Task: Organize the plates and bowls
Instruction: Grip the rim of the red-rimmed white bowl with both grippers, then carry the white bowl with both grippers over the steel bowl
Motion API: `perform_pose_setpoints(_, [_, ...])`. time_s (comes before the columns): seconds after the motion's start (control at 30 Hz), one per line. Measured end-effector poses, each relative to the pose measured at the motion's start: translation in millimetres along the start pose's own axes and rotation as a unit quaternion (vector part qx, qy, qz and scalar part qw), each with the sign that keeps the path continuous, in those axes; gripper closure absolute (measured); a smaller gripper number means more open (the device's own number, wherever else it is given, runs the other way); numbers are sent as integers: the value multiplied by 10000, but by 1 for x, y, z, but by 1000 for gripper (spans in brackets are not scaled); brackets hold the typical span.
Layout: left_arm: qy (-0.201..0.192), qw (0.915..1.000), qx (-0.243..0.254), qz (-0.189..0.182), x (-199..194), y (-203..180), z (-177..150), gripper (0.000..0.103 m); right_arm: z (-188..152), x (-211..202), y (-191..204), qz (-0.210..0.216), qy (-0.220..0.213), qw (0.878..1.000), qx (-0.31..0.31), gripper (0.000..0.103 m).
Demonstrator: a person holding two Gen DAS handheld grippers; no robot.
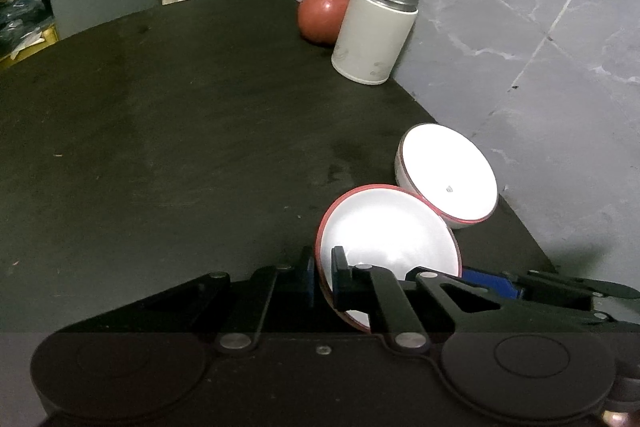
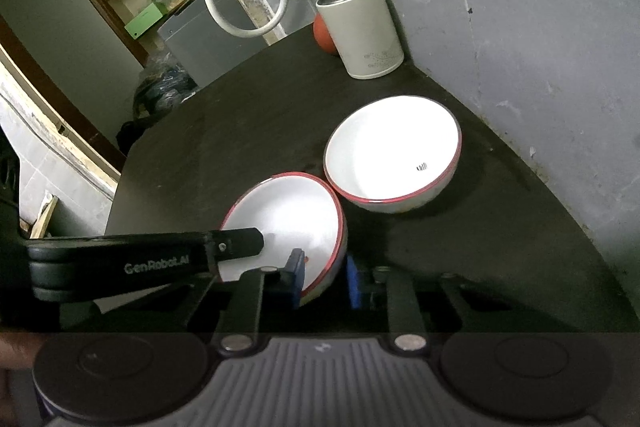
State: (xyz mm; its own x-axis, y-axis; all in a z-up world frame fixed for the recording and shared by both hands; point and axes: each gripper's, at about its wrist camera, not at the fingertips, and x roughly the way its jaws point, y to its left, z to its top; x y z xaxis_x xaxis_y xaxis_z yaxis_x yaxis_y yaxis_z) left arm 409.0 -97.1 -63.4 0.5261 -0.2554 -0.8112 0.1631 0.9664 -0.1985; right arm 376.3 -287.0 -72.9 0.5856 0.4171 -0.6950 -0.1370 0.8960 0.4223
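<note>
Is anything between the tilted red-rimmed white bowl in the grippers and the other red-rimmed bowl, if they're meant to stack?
Nothing visible. The tilted red-rimmed white bowl sits right beside the second red-rimmed white bowl, rims nearly meeting. The white steel-necked flask and red ball stand farther back.

A dark, matte table [image 2: 248, 131] with a scuffed top stands against a grey wall. On it, near the wall edge, rests a white bowl with a red rim [image 2: 394, 155] — upright and empty. Farther back stand an open-topped white canister [image 2: 360, 31] and, just behind it, a reddish ball [image 1: 322, 15].
</note>
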Motion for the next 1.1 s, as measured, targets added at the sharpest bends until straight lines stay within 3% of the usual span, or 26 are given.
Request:
perform_pose_setpoints(0.67, [-712,9969,98,-312,-65,-10,-11,96,-3,-59,14,267,-476,9985,-6,79])
perform_pose_setpoints(1.1, [-637,9954,252,-677,-96,-20,-47,96,-39,-98,22,202,-367,9991,86,79])
